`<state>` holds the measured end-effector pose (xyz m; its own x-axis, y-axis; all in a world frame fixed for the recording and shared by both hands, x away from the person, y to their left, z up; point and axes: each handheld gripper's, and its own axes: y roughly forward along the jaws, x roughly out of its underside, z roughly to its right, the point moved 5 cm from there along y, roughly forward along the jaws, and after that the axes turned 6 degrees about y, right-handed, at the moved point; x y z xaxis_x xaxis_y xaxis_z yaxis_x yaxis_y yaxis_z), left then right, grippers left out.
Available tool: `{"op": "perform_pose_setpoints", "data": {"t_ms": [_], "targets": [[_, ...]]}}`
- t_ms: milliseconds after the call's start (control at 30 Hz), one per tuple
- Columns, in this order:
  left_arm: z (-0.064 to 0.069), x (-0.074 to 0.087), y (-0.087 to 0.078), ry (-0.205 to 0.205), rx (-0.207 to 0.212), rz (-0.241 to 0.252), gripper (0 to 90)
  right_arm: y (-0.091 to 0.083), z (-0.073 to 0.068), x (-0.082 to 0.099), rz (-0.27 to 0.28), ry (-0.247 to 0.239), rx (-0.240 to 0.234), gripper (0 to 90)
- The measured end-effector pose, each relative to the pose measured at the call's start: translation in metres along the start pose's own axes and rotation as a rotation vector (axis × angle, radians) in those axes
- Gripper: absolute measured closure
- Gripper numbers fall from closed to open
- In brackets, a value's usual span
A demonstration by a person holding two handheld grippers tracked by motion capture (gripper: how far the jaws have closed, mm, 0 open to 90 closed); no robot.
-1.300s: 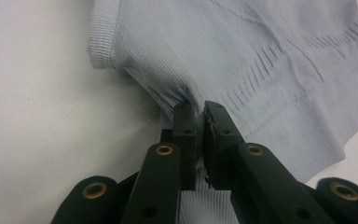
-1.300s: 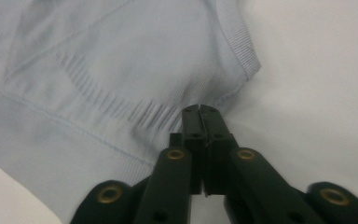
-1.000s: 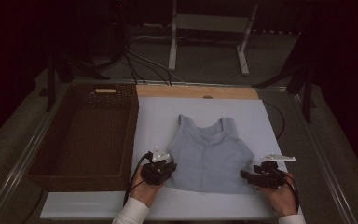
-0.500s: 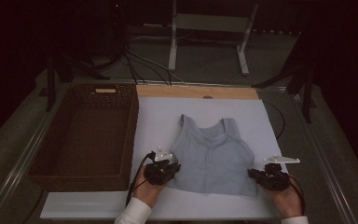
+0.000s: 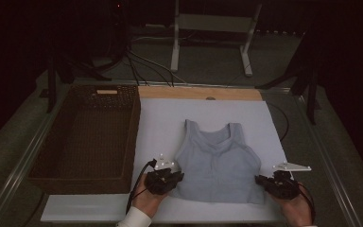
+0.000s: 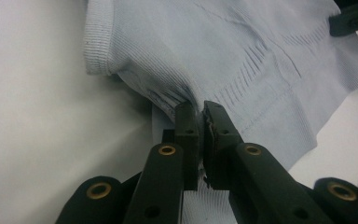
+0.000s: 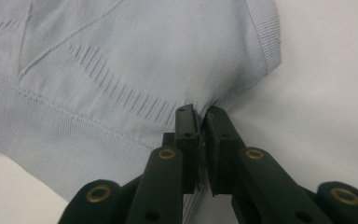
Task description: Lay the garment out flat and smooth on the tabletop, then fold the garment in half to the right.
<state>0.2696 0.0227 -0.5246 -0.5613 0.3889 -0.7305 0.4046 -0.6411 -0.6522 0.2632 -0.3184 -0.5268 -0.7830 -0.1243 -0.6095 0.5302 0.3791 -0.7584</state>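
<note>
White table mat (image 5: 160, 118), dim room; a pale blue tank top (image 5: 216, 163) is laid flat, straps pointed away, beside an empty wicker basket (image 5: 87, 137). Its near hem corners are pinched: left gripper (image 5: 172, 177) clamped on one, right gripper (image 5: 263, 182) just closed on the other. The hem is stretched between both.

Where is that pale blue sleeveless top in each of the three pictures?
High view: the pale blue top lies flat on the white board, low and centre, right of the wicker basket.
Left gripper view: it spreads across the upper right, its side edge pinched in the left gripper.
Right gripper view: it spreads across the upper left, its side edge pinched in the right gripper.
Shared landmark: the white board under the top.
</note>
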Motion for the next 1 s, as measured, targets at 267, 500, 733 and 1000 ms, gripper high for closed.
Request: {"op": "perform_pose_setpoints", "data": {"t_ms": [267,500,733,1000], "targets": [[0.0,0.001,-0.015,0.008,-0.042,0.055,67.9,0.001,-0.002,0.001,0.026,0.029,-0.027,57.3],[-0.002,-0.019,-0.025,0.041,-0.086,0.186,32.6,-0.004,0.001,-0.01,0.145,0.076,-0.033,21.0],[-0.008,-0.029,-0.022,0.047,-0.113,0.232,10.6,-0.013,-0.001,-0.016,0.23,0.061,-0.027,10.9],[-0.019,-0.042,-0.005,0.048,-0.112,0.232,1.1,-0.015,-0.001,-0.017,0.268,0.054,-0.009,9.5]]}}
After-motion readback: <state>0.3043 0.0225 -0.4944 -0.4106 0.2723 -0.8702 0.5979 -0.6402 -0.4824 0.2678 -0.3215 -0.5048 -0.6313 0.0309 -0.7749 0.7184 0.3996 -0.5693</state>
